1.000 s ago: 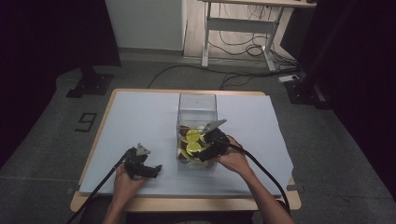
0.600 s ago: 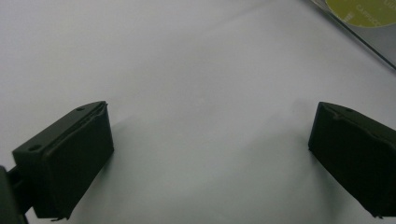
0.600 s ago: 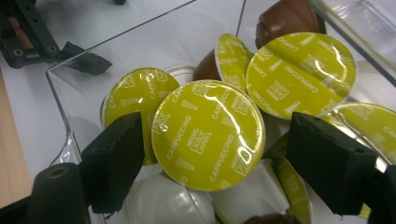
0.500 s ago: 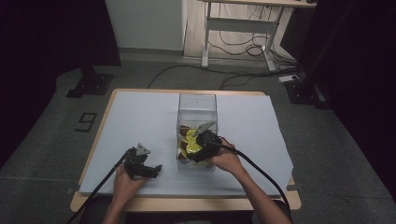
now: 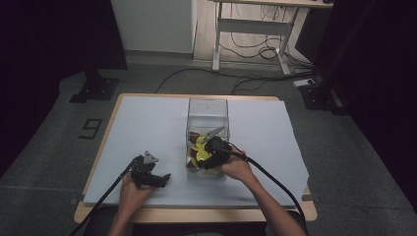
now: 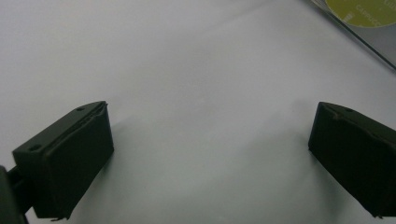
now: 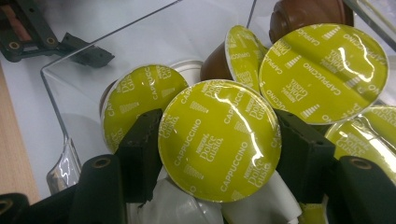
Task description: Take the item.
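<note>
Capsules fill the near end of a clear box [image 5: 208,114] at mid-table in the high view, where the right gripper [image 5: 210,152] reaches in from the person's side; the left gripper [image 5: 153,178] lies well apart on the white sheet [image 5: 147,128], so the right hand is plainly the nearer.

In the left gripper view, two black jaws stand wide apart over bare sheet, nothing between them; one corner of the box crosses the upper right.

In the right gripper view, the jaws have just been closing and now flank one yellow-lidded capsule [image 7: 219,140], lid up, directly between them; the pads look pressed to its rim. Five yellow lids can be counted, plus one brown capsule body [image 7: 303,14] behind.
</note>
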The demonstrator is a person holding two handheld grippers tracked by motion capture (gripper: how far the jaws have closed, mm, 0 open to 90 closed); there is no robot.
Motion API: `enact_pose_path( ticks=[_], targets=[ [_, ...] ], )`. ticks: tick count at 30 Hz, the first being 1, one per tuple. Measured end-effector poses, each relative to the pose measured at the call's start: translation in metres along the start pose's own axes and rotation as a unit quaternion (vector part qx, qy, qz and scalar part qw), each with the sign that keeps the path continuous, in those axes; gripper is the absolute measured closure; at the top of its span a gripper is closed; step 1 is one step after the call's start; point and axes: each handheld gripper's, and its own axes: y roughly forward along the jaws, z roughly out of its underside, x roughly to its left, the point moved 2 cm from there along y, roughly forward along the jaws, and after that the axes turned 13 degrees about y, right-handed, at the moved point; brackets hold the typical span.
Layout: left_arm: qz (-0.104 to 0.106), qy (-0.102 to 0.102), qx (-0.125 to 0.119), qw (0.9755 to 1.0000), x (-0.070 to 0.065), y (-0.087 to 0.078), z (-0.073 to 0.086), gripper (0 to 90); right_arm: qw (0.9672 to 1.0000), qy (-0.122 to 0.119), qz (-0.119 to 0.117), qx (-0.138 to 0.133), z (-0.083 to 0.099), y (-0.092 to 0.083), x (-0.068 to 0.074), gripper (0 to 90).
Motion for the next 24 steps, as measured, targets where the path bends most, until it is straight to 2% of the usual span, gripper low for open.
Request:
enact_pose_path(
  ticks=[3, 7, 14, 24],
  targets=[
    [0.000, 0.000, 0.000, 1.0000, 0.000, 0.000, 0.000, 0.0, 1.0000, 0.000, 0.002, -0.003, 0.000, -0.001, 0.000, 37.8],
    [0.000, 0.000, 0.000, 1.0000, 0.000, 0.000, 0.000, 0.0, 0.9998, 0.002, 0.000, -0.018, -0.003, -0.011, 0.001, 37.8],
    [0.000, 0.000, 0.000, 1.0000, 0.000, 0.000, 0.000, 0.0, 0.9996, -0.004, -0.002, -0.029, -0.006, -0.024, 0.004, 37.8],
    [0.000, 0.001, 0.000, 1.0000, 0.000, 0.000, 0.000, 0.0, 0.9991, 0.000, 0.001, -0.043, -0.008, -0.040, 0.000, 37.8]
  ],
)
